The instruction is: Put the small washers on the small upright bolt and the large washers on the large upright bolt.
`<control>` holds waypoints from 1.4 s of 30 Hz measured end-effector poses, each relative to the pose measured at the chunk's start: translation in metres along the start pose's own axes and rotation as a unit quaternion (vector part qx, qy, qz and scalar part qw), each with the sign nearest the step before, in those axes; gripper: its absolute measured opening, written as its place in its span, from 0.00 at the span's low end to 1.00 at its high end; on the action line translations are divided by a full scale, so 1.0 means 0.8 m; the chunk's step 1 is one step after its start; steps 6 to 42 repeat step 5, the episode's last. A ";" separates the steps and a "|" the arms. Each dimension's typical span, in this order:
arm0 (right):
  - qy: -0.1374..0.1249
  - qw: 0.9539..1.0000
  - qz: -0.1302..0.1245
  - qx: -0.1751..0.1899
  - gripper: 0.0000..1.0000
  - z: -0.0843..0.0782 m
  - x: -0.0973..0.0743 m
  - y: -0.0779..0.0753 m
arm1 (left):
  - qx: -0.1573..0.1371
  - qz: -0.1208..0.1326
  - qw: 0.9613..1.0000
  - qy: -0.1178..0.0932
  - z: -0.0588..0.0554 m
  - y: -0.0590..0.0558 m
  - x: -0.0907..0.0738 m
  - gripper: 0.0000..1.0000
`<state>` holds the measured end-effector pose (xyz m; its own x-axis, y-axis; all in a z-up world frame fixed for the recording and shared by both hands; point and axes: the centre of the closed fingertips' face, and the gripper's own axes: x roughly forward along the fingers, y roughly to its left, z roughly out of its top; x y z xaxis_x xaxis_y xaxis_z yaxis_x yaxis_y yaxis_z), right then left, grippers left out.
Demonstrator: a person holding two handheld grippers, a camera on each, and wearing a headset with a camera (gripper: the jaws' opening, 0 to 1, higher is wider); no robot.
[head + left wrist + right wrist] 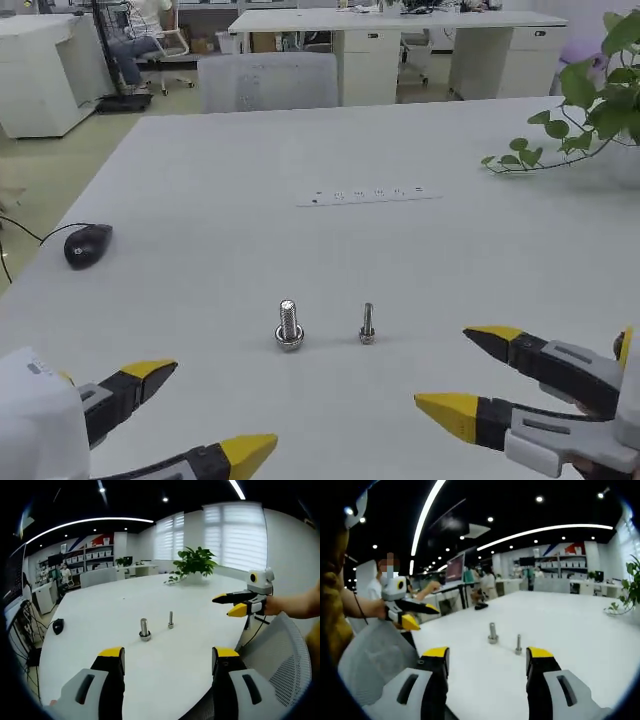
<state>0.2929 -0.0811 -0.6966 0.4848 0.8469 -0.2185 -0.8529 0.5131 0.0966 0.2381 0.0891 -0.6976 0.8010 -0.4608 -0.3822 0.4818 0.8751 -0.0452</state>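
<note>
Head view: looks down on a white tabletop [200,180], with both bolts upright near its front, between the two tools.
Large silver upright bolt [289,322]: stands left of its slimmer neighbour, well apart from either tool, with bare threads toward the top.
Small silver upright bolt [367,322]: stands just right of the large one, much thinner in the shank.
Flat metal washers [289,342]: appear as rings stacked round both bolt feet, wider at the large one; too small to count.
Left yellow-tipped black gripper [205,410]: hovers at the near left, spread wide, clasping nothing.
Right yellow-tipped black gripper [462,370]: hovers at the near right, likewise spread wide and empty.
Done: to judge by the rings at both feet, seemingly every washer sorted and threaded on.
Left to do: probably nothing but a check; cannot rule out a stray washer beyond the frames.
Elsewhere on the table: black computer mouse [88,243] at far left, white power strip [368,195] behind the bolts, green leafy plant [590,110] at far right, all well away from the work.
</note>
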 end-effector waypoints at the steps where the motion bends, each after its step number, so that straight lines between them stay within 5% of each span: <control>1: 0.001 1.000 0.001 0.000 0.64 -0.001 0.000 0.000 | 0.001 -0.001 1.000 0.001 0.000 -0.001 0.000 0.70; 42: 0.000 1.000 -0.005 -0.002 0.64 0.000 -0.001 -0.003 | 0.005 -0.003 1.000 -0.002 0.001 -0.003 0.001 0.70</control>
